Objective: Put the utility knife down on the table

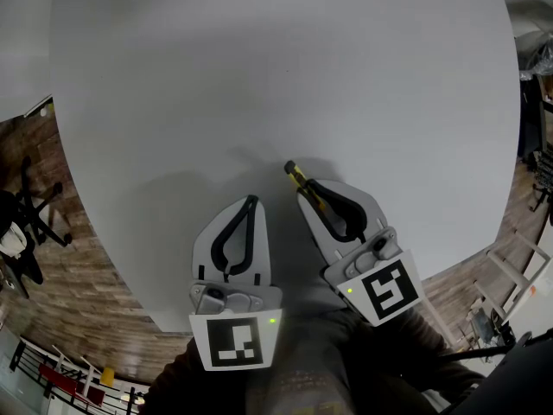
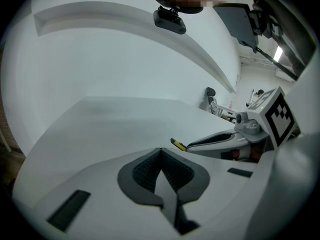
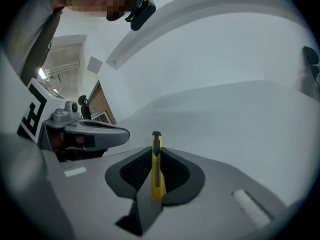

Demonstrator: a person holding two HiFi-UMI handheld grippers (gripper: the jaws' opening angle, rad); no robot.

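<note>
A slim yellow and black utility knife (image 3: 156, 164) stands clamped between the jaws of my right gripper (image 3: 156, 156), its tip poking out forward. In the head view the knife (image 1: 299, 178) sticks out of the right gripper (image 1: 313, 190) above the white table (image 1: 285, 67). My left gripper (image 1: 251, 201) is beside it on the left, jaws shut with nothing between them. From the left gripper view, the knife tip (image 2: 178, 144) and the right gripper (image 2: 187, 146) appear to the right of the left gripper (image 2: 160, 156).
The white table (image 3: 240, 114) spreads wide ahead of both grippers. Its curved edge runs close to the person at the bottom. Beyond it lie a brick-patterned floor (image 1: 60, 258), a black chair base (image 1: 30, 210) on the left and frames (image 1: 510, 275) on the right.
</note>
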